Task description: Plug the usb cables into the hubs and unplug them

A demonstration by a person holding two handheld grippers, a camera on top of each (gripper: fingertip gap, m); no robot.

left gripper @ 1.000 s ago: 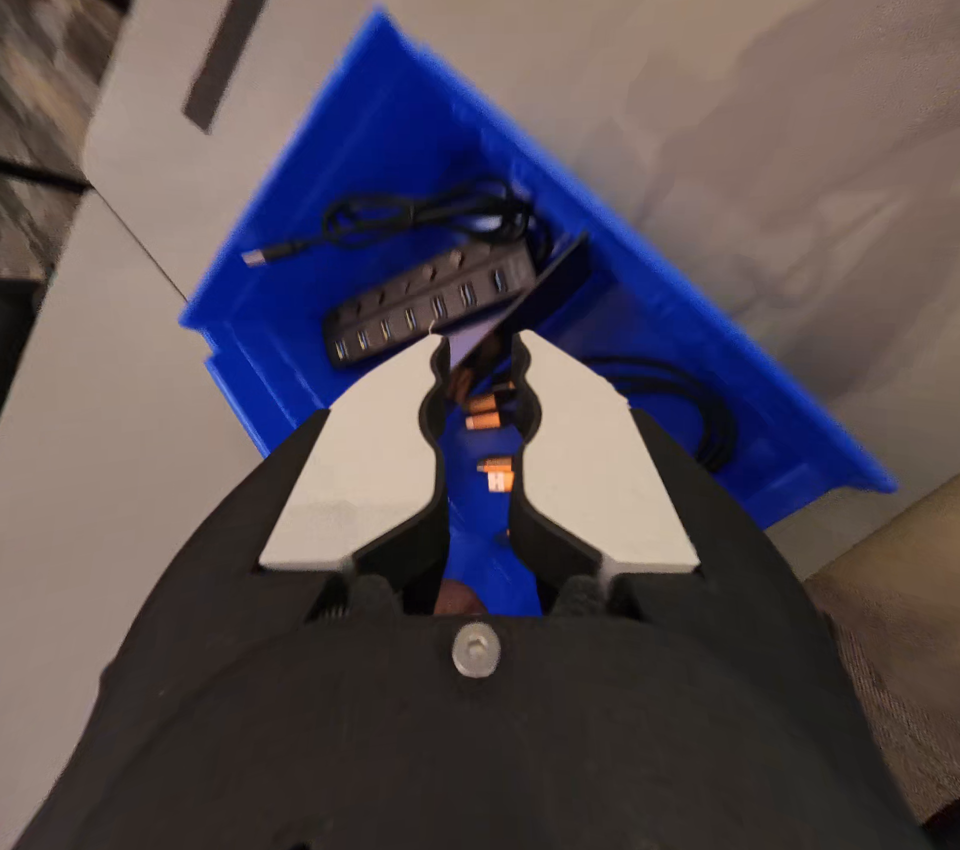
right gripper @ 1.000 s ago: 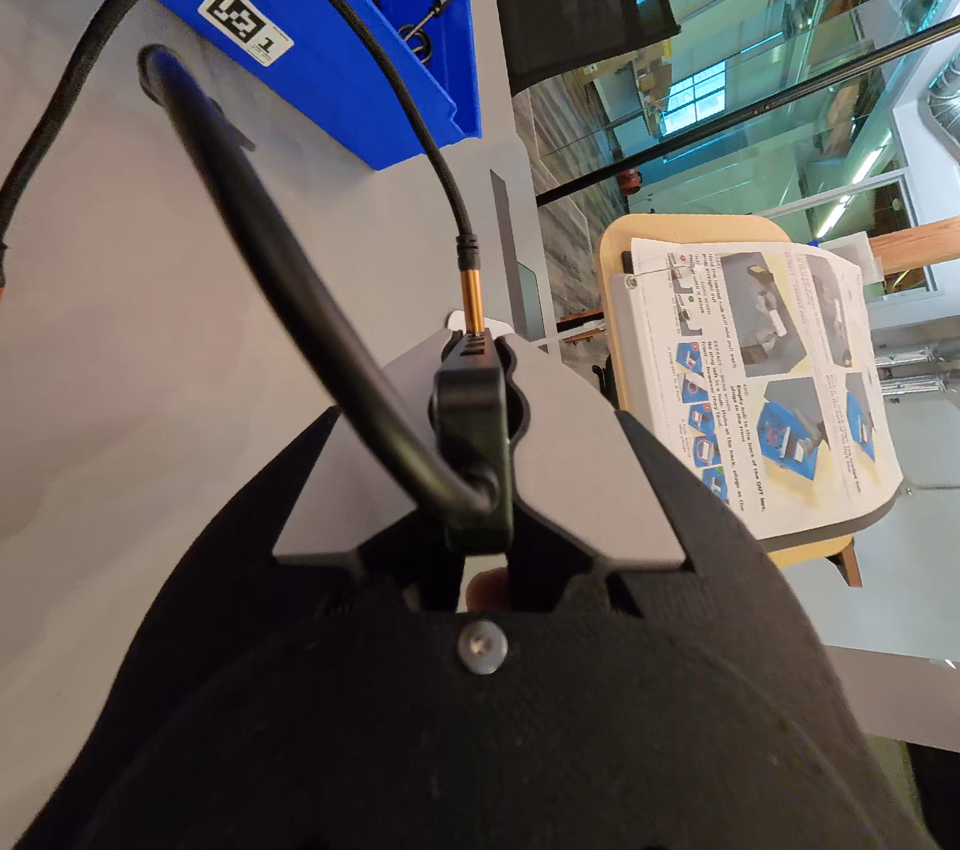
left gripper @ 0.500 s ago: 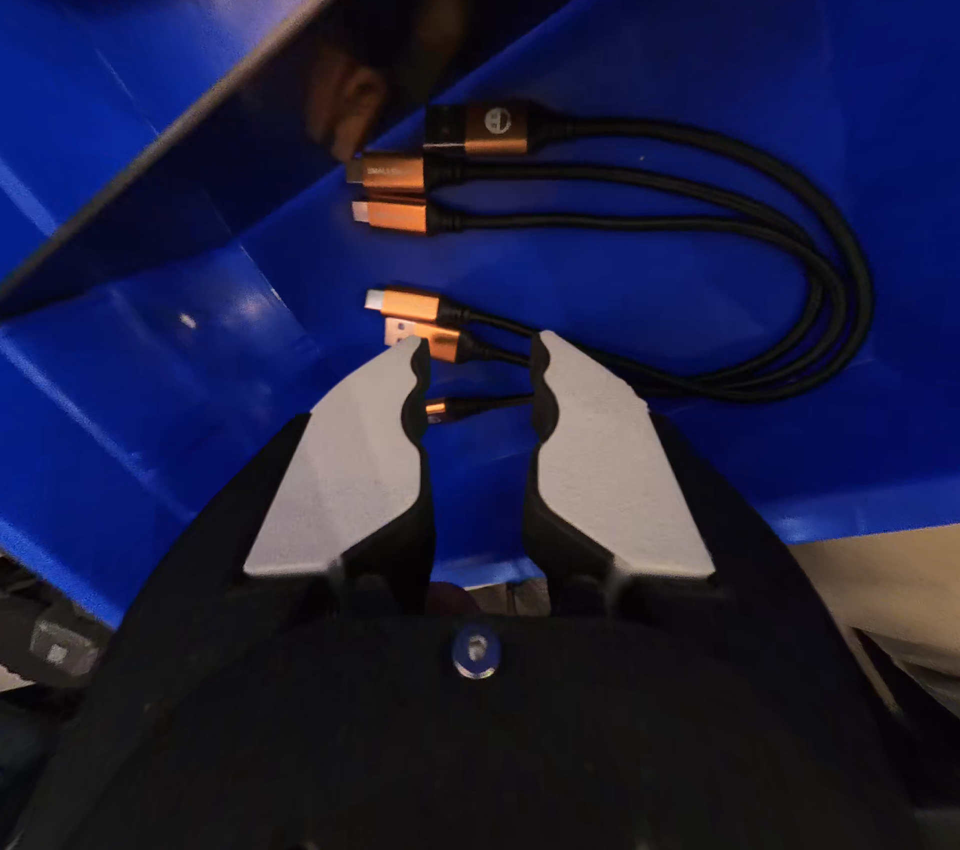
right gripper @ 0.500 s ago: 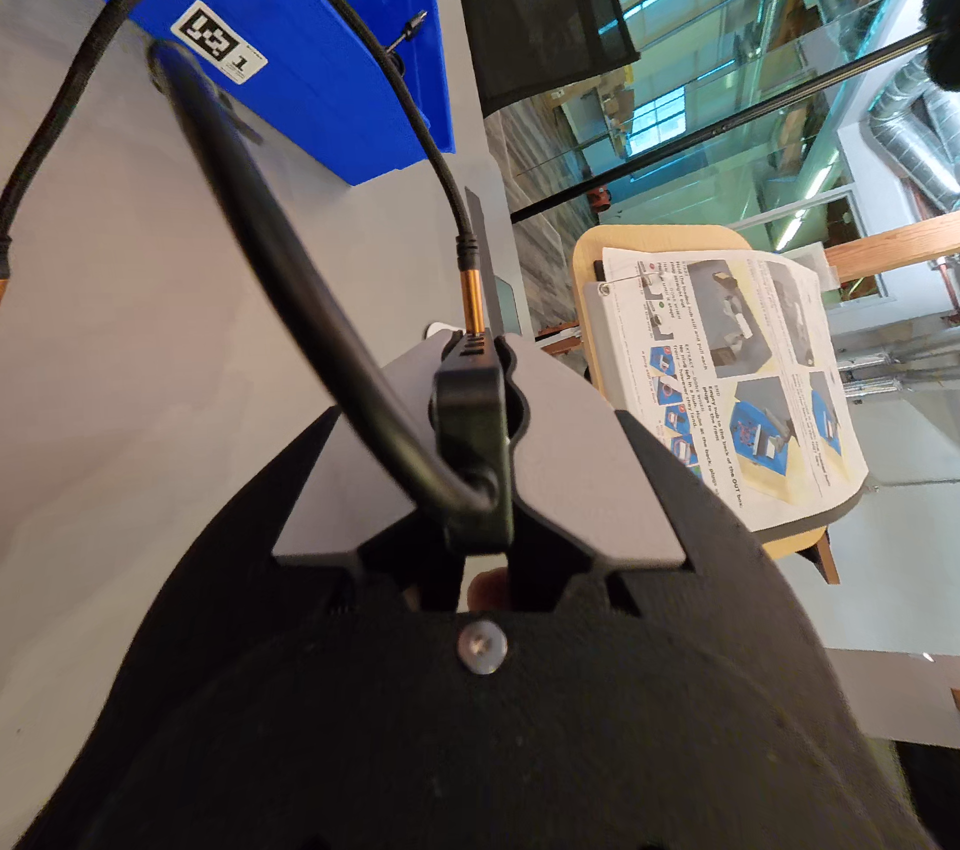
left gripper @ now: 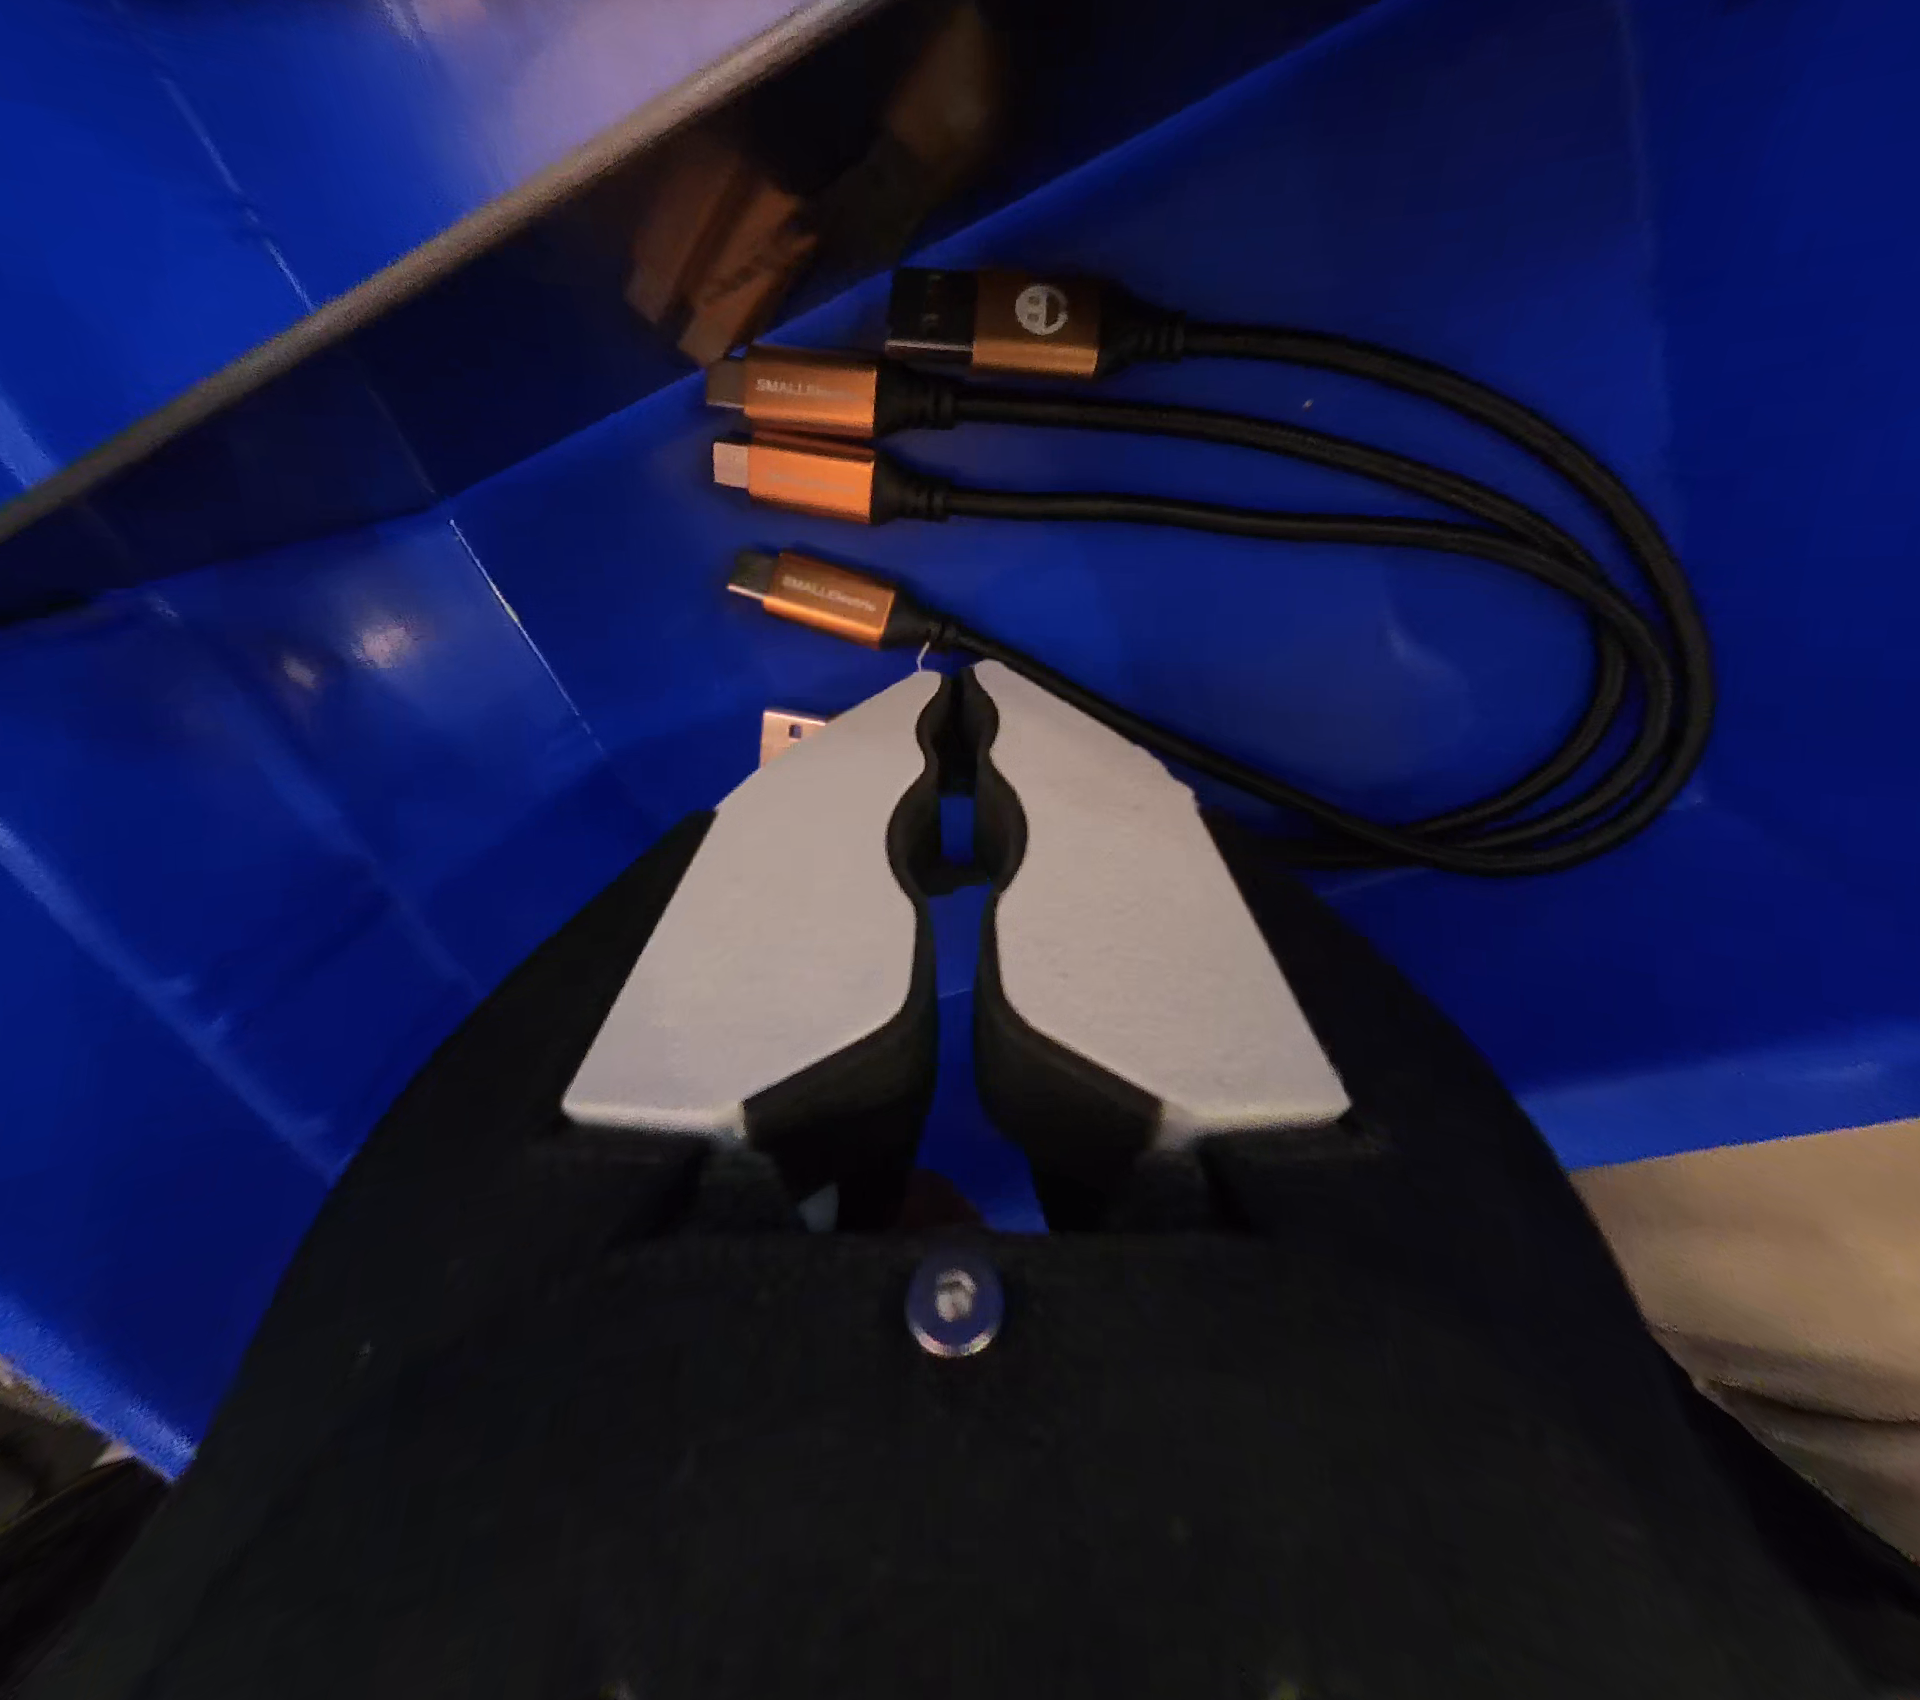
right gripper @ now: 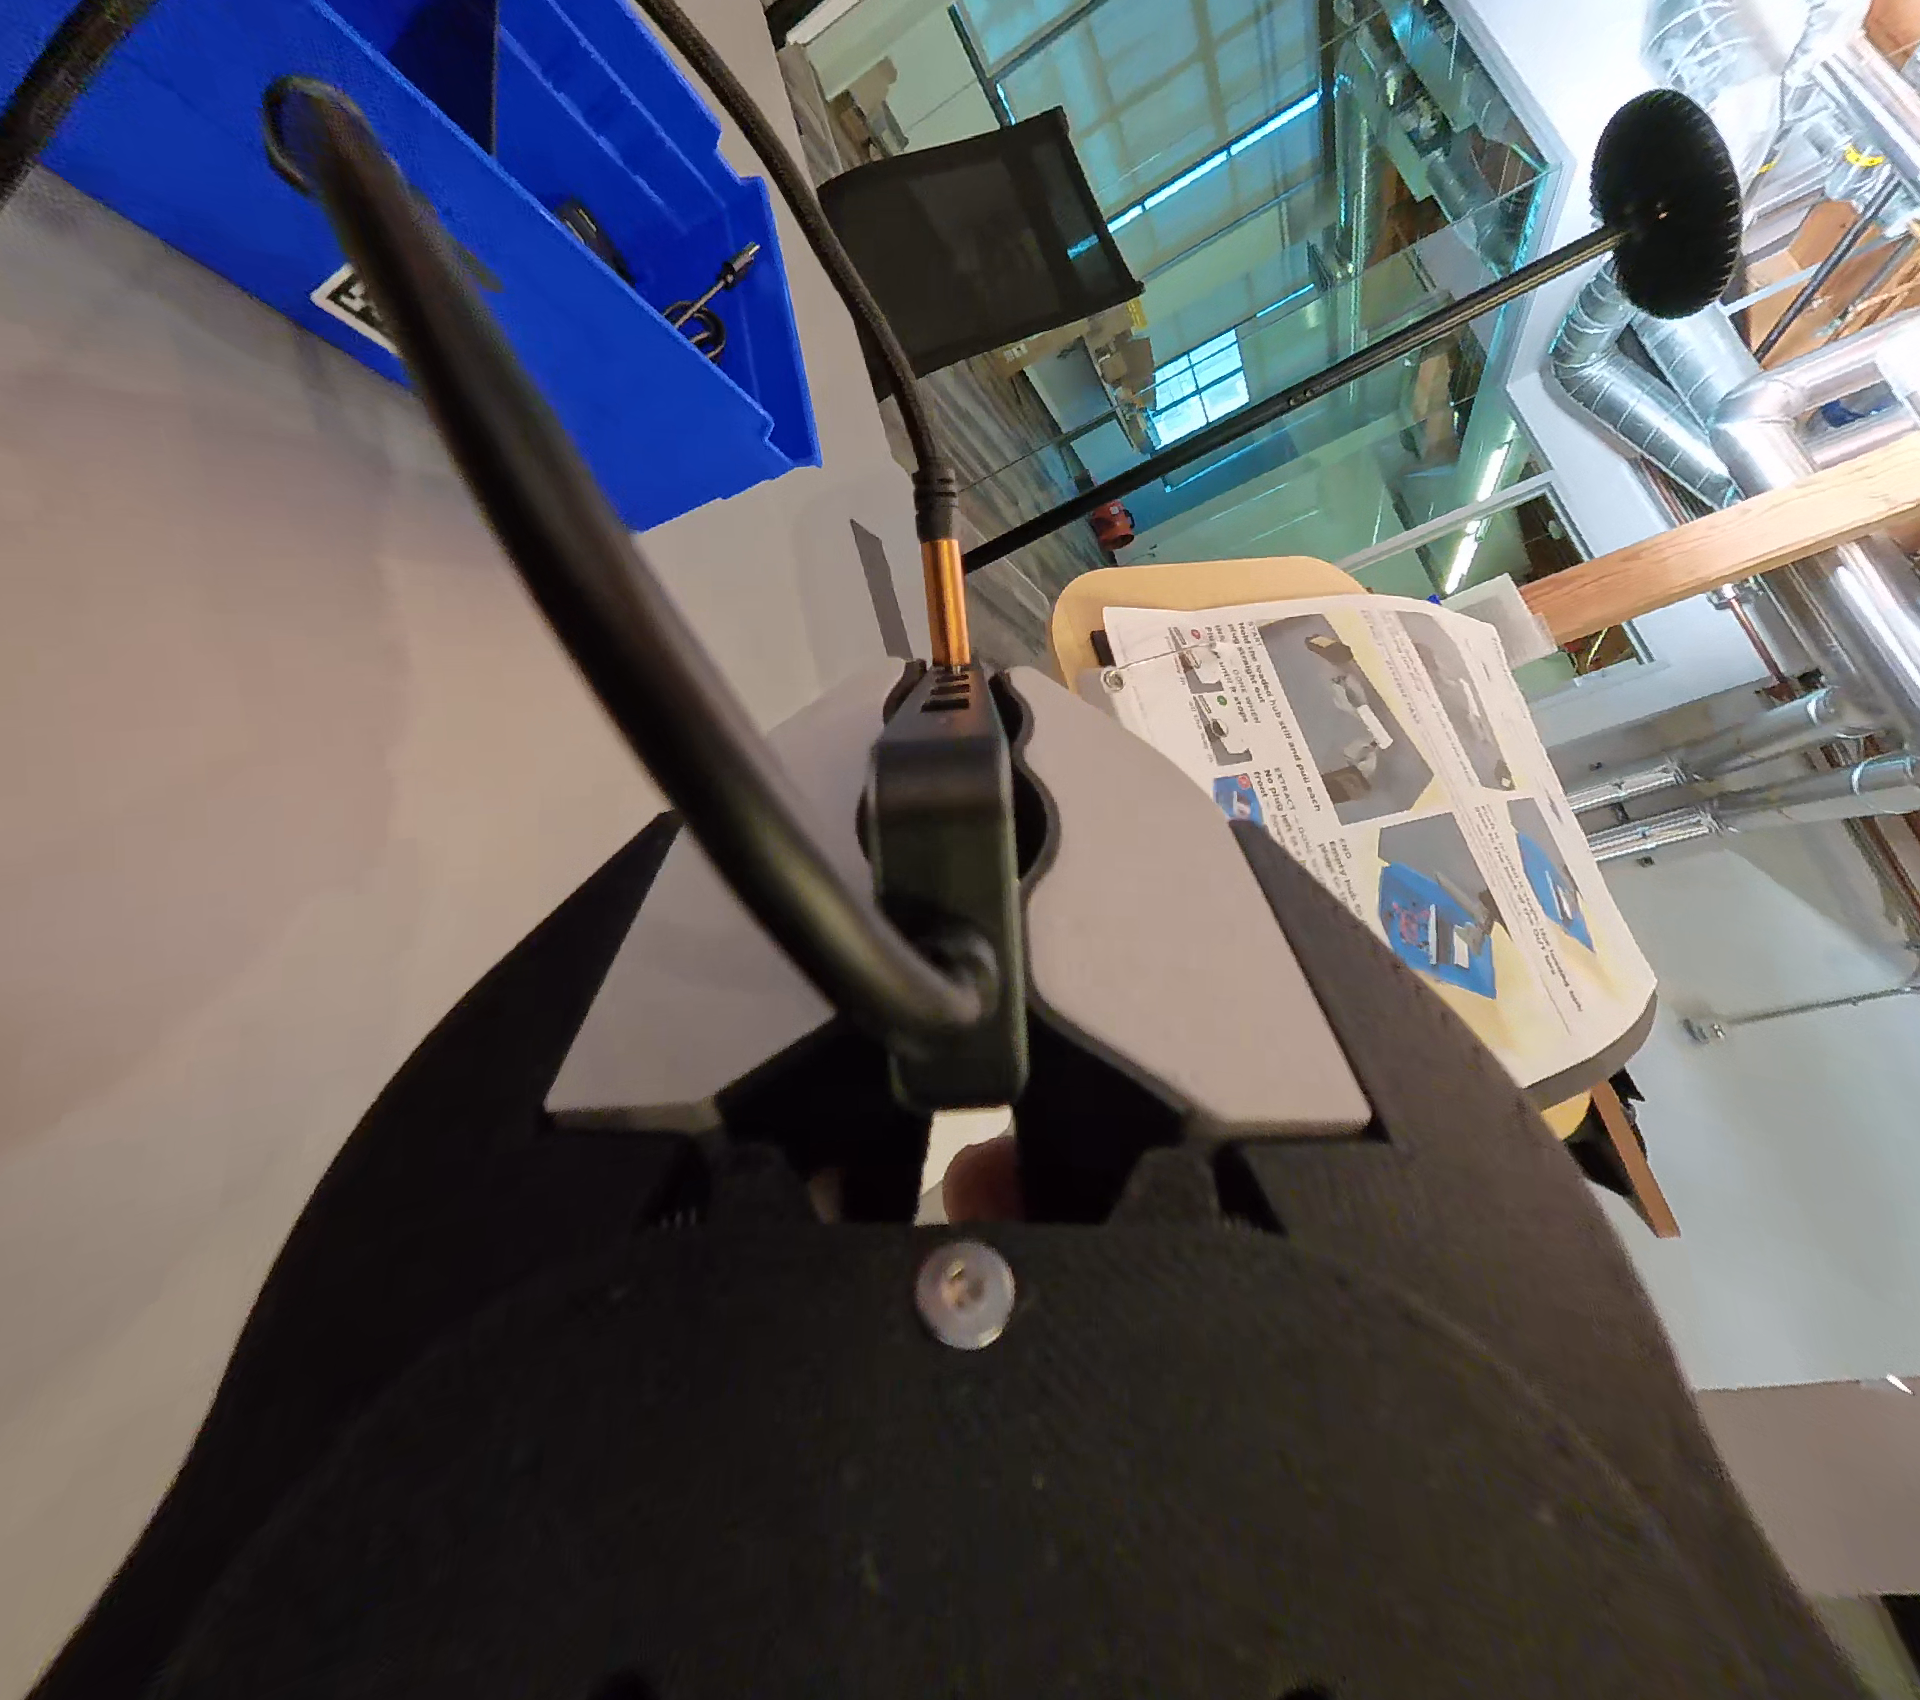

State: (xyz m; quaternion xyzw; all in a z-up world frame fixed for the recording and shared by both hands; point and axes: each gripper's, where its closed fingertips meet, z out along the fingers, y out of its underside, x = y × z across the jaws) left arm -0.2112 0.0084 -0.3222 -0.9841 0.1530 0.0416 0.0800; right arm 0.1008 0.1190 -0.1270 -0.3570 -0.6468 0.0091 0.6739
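In the left wrist view my left gripper [left gripper: 956,679] is down inside a blue bin [left gripper: 1351,92]. Its jaws are closed on a black usb cable just behind its orange plug, whose metal tip [left gripper: 790,731] pokes out from under the left finger. Several other orange-collared plugs [left gripper: 821,481] lie just ahead, and their black cables loop right [left gripper: 1652,715]. In the right wrist view my right gripper [right gripper: 961,679] is shut on a black usb hub [right gripper: 940,819]. One orange-collared plug [right gripper: 945,601] sits in the hub's end. The hub's thick lead [right gripper: 540,507] arcs up left.
A dark divider panel [left gripper: 520,196] crosses the bin above the plugs. In the right wrist view a blue bin [right gripper: 582,341] with a tag stands on the grey table [right gripper: 260,715]. An instruction sheet on a wooden board [right gripper: 1351,819] stands to the right.
My left gripper dropped from above the bin down into it, then closed from open onto the cable by the nearest plug. The right gripper kept hold of the hub and tilted slightly.
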